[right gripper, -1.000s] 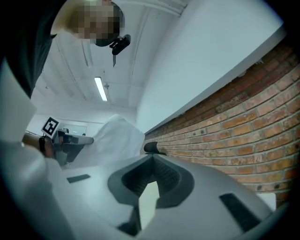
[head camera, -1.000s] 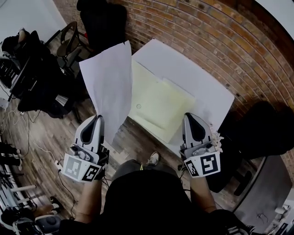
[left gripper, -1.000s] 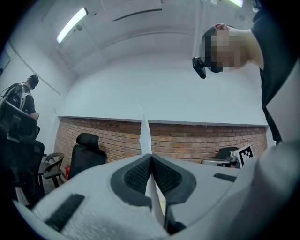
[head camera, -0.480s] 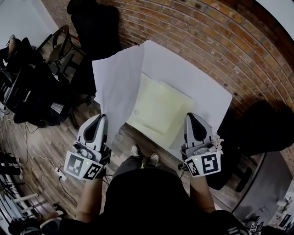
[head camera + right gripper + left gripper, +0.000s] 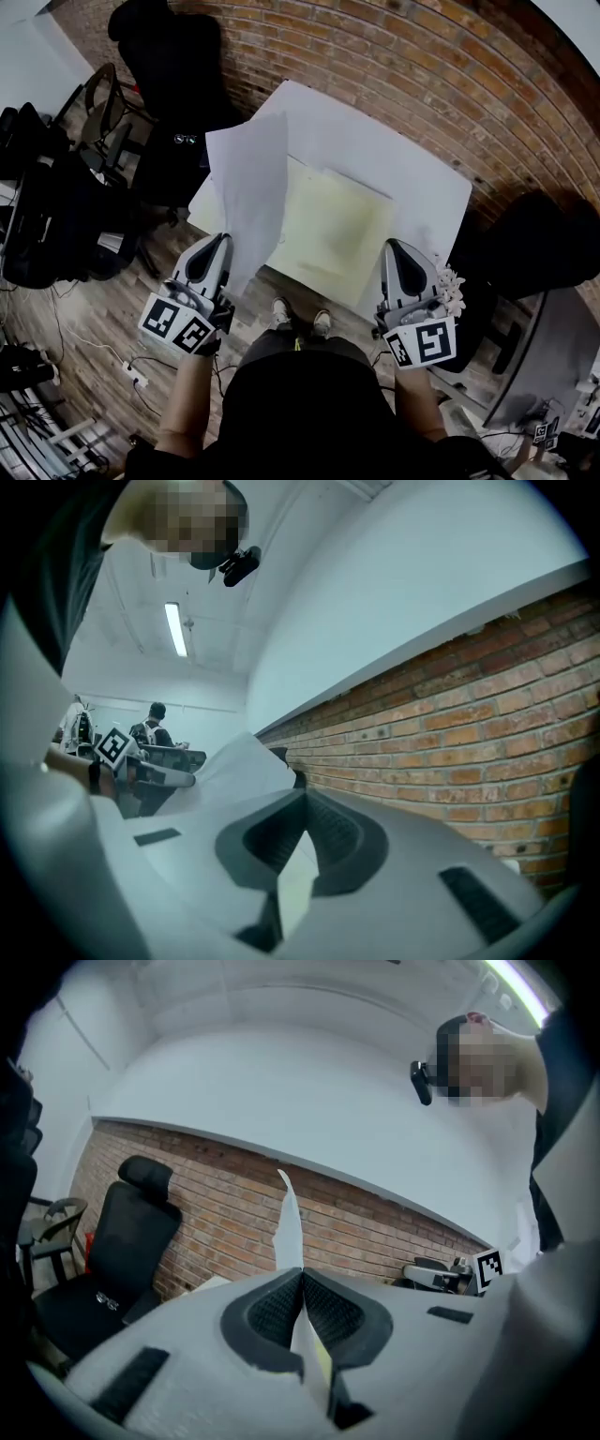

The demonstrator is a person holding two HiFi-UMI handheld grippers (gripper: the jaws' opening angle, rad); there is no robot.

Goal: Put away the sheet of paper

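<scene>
My left gripper (image 5: 222,241) is shut on the lower corner of a white sheet of paper (image 5: 249,192). The sheet stands up from the jaws and leans over the left edge of a pale yellow folder (image 5: 330,227), which lies flat on the white table (image 5: 403,164). In the left gripper view the paper (image 5: 289,1222) rises edge-on from between the closed pads of the left gripper (image 5: 302,1275). My right gripper (image 5: 395,247) hovers at the table's near right corner, shut, with nothing seen in its jaws (image 5: 304,801).
A brick wall (image 5: 441,66) runs behind the table. A black office chair (image 5: 173,56) stands at the table's left end and a dark chair (image 5: 548,253) at its right. Desks and cables crowd the wooden floor (image 5: 84,328) on the left.
The paper and the left gripper have moved right, from over the floor to over the folder's left edge. The table has come closer to me. Both grippers stay shut.
</scene>
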